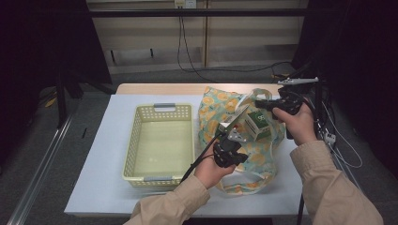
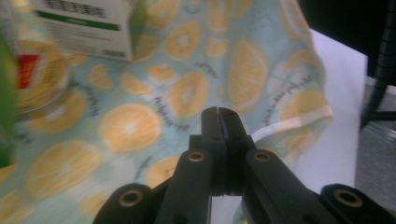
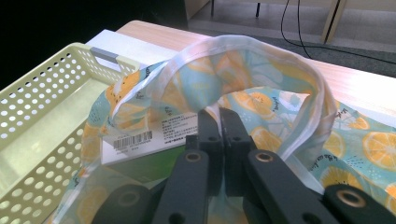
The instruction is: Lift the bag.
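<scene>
Desk (image 1: 94,187) with white cover: one. Yellow perforated basket (image 1: 133,140): one, nothing inside yet, so unloading has barely begun.

Lemon-print tote bag (image 1: 213,110): one, lying right of the basket. Right gripper (image 1: 263,104) jaws clenched on its rim, holding the mouth up. Green-and-white carton (image 1: 258,125): one, at the bag's mouth – the left gripper (image 1: 234,123) sits close against it, jaws clenched with nothing between them (whether they touch the carton I cannot tell). A second item shows blurred beside the carton.
</scene>
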`<state>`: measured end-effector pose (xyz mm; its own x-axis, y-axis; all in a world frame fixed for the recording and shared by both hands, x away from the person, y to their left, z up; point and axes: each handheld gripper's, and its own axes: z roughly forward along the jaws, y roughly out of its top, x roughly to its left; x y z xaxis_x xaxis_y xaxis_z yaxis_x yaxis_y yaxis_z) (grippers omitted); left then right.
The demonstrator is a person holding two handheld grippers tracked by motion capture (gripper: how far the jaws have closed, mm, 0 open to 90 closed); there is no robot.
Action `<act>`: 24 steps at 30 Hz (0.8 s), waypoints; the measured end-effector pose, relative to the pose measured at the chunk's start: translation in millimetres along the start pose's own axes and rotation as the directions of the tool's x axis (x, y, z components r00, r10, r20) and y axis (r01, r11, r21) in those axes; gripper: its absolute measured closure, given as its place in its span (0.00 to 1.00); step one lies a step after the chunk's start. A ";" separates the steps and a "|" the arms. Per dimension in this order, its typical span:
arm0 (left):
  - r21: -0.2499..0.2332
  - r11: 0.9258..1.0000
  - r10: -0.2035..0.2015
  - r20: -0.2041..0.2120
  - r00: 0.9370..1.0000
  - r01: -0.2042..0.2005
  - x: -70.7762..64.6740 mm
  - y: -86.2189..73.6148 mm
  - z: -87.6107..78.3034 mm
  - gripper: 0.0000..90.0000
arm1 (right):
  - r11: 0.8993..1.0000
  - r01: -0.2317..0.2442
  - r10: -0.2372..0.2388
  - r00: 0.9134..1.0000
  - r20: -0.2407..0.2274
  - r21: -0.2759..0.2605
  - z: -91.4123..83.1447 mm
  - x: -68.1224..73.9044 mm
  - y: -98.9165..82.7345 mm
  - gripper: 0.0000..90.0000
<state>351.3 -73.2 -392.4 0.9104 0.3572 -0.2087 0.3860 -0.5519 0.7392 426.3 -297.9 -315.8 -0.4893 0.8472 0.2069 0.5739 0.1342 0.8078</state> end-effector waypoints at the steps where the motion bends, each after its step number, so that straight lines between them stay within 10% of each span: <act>1: -0.015 1.000 0.021 -0.008 1.000 -0.021 0.0 -2.8 3.7 0.99 | 1.000 0.001 -0.001 1.000 -0.001 0.000 0.0 0.0 -0.1 1.00; 4: 0.002 0.999 0.054 -0.020 0.998 -0.054 0.4 -10.7 18.0 0.63 | 1.000 0.004 -0.004 1.000 -0.004 0.001 0.2 0.1 -0.2 1.00; 6: 0.034 0.999 0.015 -0.001 1.000 -0.015 0.6 -15.1 26.9 0.56 | 1.000 0.001 -0.001 1.000 -0.007 0.001 0.4 -0.2 -0.1 1.00; 13: 0.078 0.993 0.093 -0.009 0.996 -0.092 -5.9 -22.4 40.6 0.25 | 1.000 -0.005 0.005 1.000 -0.008 -0.002 1.1 -3.9 -0.1 1.00; 19: 0.115 0.983 0.148 -0.049 0.988 -0.142 -2.3 -28.9 59.2 0.28 | 1.000 -0.009 0.009 1.000 -0.009 -0.002 2.4 -4.2 0.0 1.00; 24: 0.051 0.996 0.075 -0.090 0.993 -0.070 4.0 -23.4 51.8 0.82 | 1.000 -0.012 0.012 1.000 -0.007 -0.004 0.0 -4.8 0.8 1.00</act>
<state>353.6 -97.9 -443.7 0.9195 0.3816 -0.0944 0.3283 -0.6135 0.7182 429.1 -301.8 -316.2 -0.4870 0.8452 0.2201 0.5771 0.1222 0.8075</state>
